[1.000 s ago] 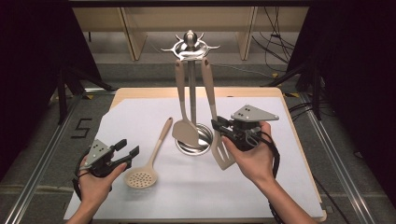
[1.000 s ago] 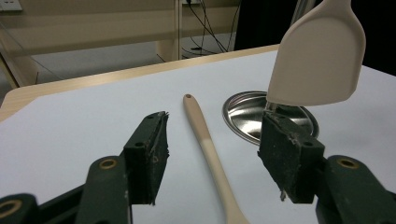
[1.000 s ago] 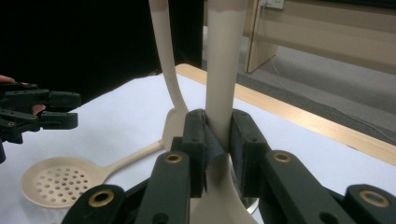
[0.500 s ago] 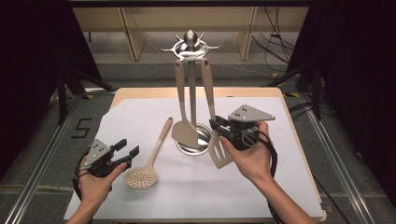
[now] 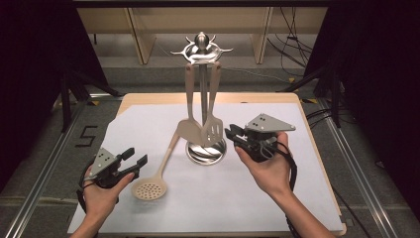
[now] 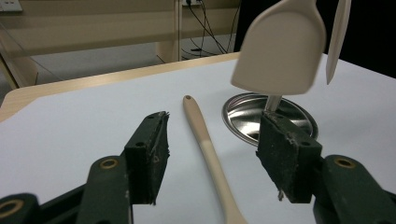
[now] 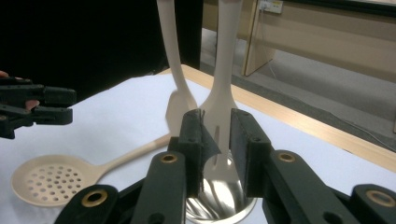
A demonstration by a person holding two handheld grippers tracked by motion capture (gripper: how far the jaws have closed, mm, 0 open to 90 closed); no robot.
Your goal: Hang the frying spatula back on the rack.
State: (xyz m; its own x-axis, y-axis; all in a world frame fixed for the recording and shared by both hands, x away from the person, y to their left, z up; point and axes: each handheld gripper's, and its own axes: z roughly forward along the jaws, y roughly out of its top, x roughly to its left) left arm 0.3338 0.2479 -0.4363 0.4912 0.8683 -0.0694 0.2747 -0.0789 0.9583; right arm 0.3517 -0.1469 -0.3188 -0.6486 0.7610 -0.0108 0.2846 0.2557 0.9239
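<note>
Right gripper [image 7: 215,140] part-spread beside hanging slotted turner [image 5: 213,130] (not pinching); I risk swinging it off the rack [image 5: 202,49].

White paper sheet [image 5: 297,198] covers most of a light wooden table [image 5: 148,97], just the far edge poking out. A solid beige spatula [image 5: 189,130] hangs by its handle over the middle. Behind it are wooden shelf legs [image 5: 141,34] and a tangle of cables [image 5: 292,44]. There's a "5" marked on the floor [image 5: 85,136] beside a metal rail [image 5: 44,183], and black curtains [image 5: 29,74] on both sides.
</note>
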